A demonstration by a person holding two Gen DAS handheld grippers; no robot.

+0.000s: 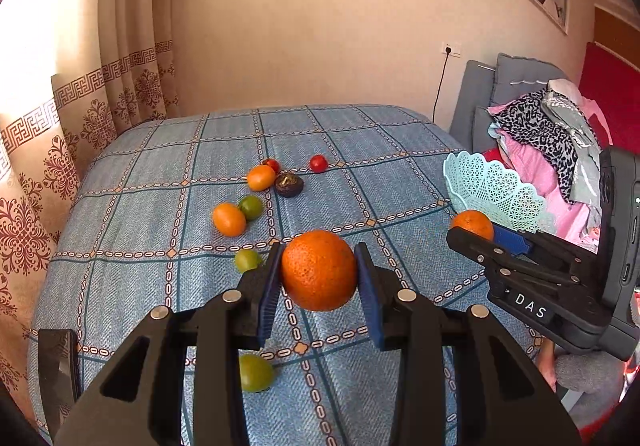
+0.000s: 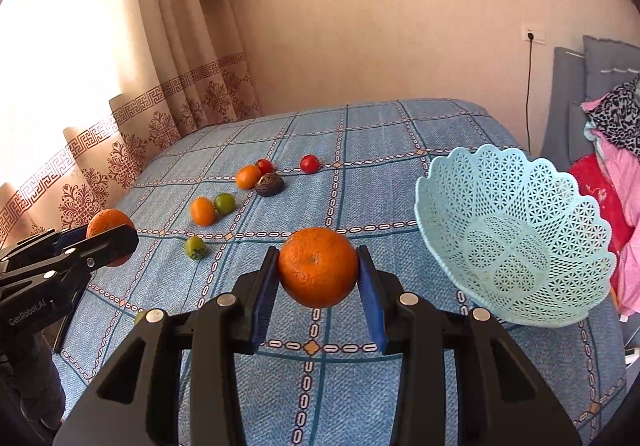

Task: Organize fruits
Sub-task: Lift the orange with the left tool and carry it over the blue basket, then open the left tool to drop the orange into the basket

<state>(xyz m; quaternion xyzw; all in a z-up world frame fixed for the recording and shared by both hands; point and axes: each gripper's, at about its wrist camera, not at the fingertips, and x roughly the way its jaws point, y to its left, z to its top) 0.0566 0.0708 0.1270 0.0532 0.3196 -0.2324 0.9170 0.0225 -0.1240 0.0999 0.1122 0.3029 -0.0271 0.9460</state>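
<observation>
An orange (image 1: 319,270) sits clamped in the left gripper (image 1: 319,278), another orange (image 2: 318,266) in the right gripper (image 2: 319,274), seemingly above the bed (image 2: 400,206).

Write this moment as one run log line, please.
left tool: holds orange | right tool: holds orange | basket: empty | small fruits: on bed

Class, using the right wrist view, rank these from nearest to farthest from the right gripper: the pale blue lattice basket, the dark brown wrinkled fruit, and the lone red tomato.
1. Pale blue lattice basket, just right of the right gripper.
2. Dark brown wrinkled fruit, mid-bed, ahead and left.
3. Lone red tomato, slightly farther back, near centre.
</observation>
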